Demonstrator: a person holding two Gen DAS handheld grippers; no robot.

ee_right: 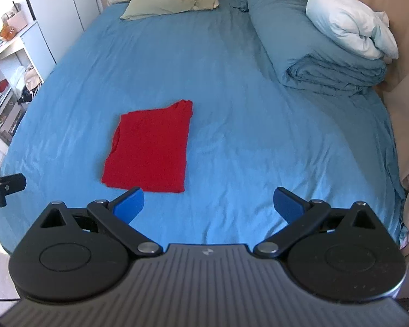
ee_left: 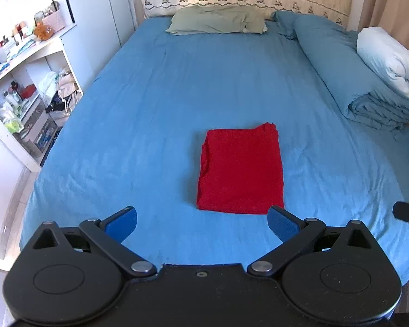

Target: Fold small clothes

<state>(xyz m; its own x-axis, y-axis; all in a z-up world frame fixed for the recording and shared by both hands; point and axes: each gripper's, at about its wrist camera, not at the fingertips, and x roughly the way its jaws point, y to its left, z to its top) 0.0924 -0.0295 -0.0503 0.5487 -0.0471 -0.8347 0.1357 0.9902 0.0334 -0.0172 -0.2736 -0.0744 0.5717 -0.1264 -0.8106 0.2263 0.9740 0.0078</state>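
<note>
Your red garment [ee_left: 240,170] lies folded into a neat rectangle near the middle of the bed [ee_left: 150,95], flat on the blue sheet. The fold looks finished; only the far right corner sits slightly bunched. Your next move, I judge, is to tidy that corner or leave the piece alone. Your left gripper [ee_left: 201,224] has its fingers spread wide, holding nothing, above the near edge. Your right gripper [ee_right: 208,204] is equally wide and empty.

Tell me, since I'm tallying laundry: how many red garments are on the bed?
1. The folded red garment lies flat mid-bed on the blue sheet, nearer the foot, touching neither gripper. Others could be hidden under the folded duvet.
</note>
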